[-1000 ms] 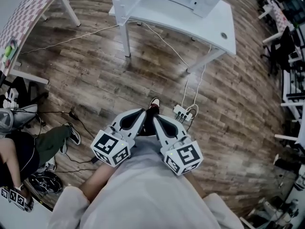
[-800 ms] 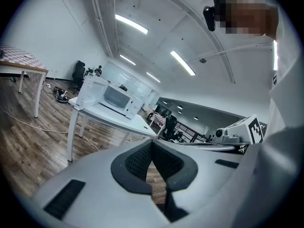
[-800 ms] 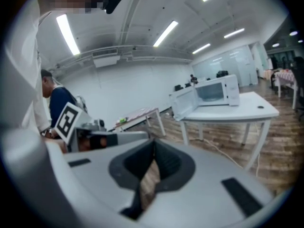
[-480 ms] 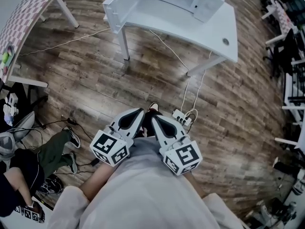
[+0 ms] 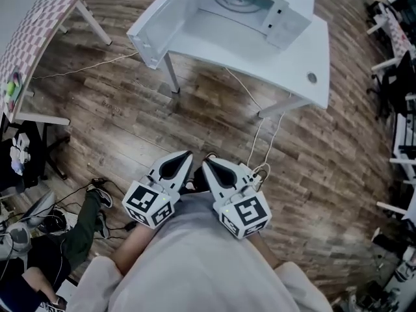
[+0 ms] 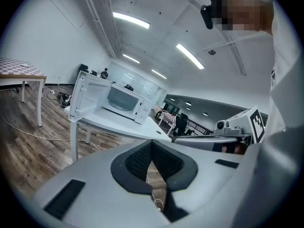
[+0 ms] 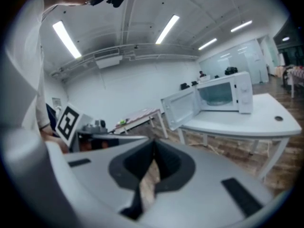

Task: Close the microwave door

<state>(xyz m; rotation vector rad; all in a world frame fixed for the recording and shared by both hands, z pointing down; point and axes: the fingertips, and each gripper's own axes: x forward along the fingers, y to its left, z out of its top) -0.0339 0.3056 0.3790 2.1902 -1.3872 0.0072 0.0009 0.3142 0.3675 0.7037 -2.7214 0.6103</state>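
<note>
A white microwave stands on a white table at the top of the head view. Its door hangs open, swung out to the left past the table's edge. The left gripper view shows the microwave and its open door some way ahead, and the right gripper view shows the microwave and door too. My left gripper and right gripper are held side by side close to the body, far short of the table. Both are shut with nothing between the jaws.
A table with a checkered top stands at the left. A power strip and cables lie on the wood floor between me and the white table. A seated person's legs are at the lower left. Desks line the right edge.
The microwave and table have come lower and larger in the head view, so I have come closer to them. Both grippers keep their place near the body, still shut.
</note>
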